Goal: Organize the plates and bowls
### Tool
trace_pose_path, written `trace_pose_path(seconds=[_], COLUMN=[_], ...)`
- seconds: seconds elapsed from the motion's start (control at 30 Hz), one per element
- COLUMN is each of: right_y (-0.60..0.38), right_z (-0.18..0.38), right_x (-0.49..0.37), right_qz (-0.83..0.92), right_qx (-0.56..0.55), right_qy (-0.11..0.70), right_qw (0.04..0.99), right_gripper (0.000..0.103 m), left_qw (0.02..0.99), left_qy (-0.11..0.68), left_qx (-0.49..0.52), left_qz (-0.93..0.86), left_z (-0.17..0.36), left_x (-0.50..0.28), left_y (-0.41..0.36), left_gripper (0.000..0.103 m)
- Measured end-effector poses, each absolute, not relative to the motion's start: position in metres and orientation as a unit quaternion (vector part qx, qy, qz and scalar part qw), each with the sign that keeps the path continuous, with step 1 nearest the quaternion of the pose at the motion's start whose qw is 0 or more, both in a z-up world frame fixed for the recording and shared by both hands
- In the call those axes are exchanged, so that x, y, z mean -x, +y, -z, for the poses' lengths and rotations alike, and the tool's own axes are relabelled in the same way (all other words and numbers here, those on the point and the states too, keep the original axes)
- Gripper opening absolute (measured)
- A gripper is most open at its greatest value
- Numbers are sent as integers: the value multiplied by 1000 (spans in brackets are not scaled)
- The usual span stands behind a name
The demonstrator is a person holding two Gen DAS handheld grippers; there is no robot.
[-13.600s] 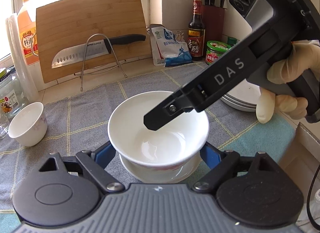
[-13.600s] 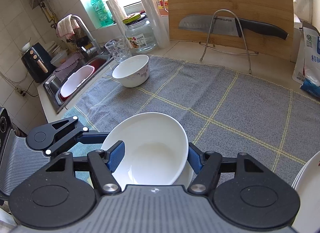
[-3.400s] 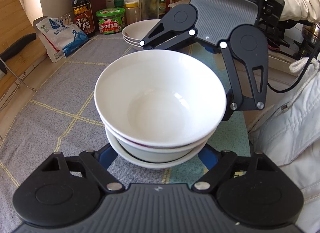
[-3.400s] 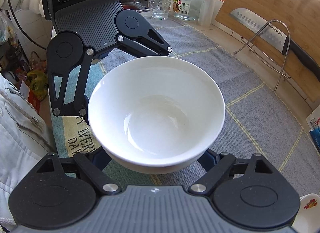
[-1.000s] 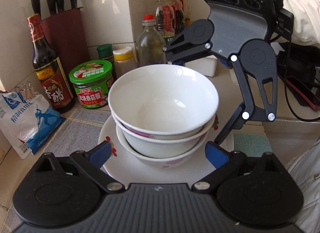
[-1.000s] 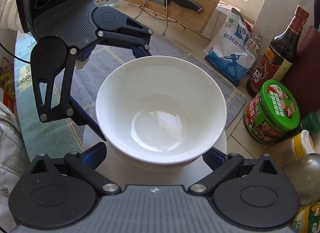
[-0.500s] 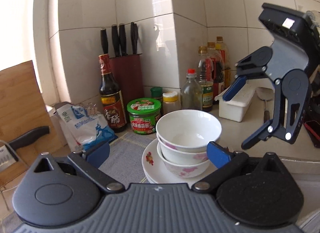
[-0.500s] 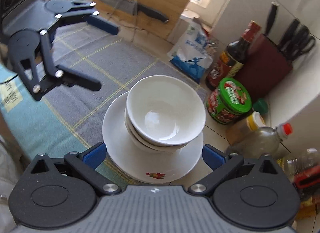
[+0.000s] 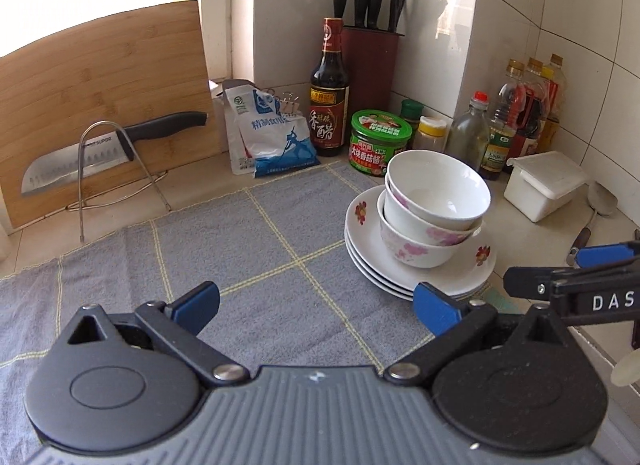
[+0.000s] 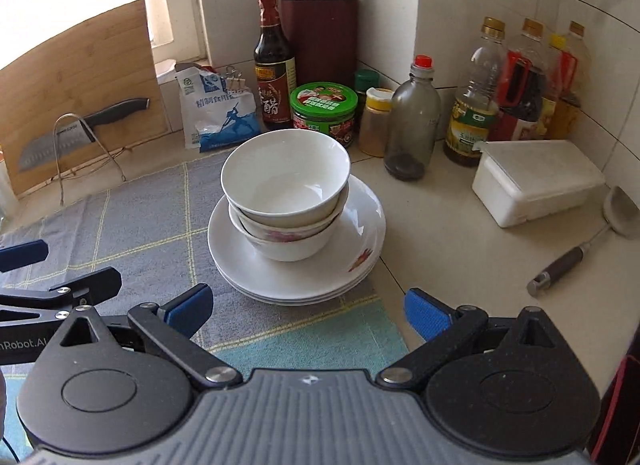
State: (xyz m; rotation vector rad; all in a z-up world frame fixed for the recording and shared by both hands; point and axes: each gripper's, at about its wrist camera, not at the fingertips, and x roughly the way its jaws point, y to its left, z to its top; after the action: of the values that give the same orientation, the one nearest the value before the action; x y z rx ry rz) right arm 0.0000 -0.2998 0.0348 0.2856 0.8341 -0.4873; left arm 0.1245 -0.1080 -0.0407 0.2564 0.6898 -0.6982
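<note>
Where legible — "SUPOR" on knife (image 9: 80,163), "DAS" on right gripper (image 9: 580,265).

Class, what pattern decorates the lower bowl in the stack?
Pink flowers on white, clearest on the lower bowl in the left wrist view.

The bowl stack (image 10: 285,201) is hiding the top plate's (image 10: 360,225) centre; the ladle (image 9: 600,201) is running off frame at three o'clock, labels staying unreadably small

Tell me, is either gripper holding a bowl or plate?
No. The left gripper and right gripper are open and empty; the stacked bowls sit on the plates.
</note>
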Motion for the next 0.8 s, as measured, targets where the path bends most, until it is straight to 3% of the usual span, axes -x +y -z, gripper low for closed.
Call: trace_pose_path(seconds=[0.8], right_y=[-270], right_z=[-44], right_x=[8], right_qz=[240], right_qx=[-130], right_qy=[390], right_qw=[879], right_gripper=[103], left_qw=[886], left_qy=[329], left_qx=[-131], left_qz=[300], left_z=[29], left_x=[-111], left_y=[-93], left_gripper=[102])
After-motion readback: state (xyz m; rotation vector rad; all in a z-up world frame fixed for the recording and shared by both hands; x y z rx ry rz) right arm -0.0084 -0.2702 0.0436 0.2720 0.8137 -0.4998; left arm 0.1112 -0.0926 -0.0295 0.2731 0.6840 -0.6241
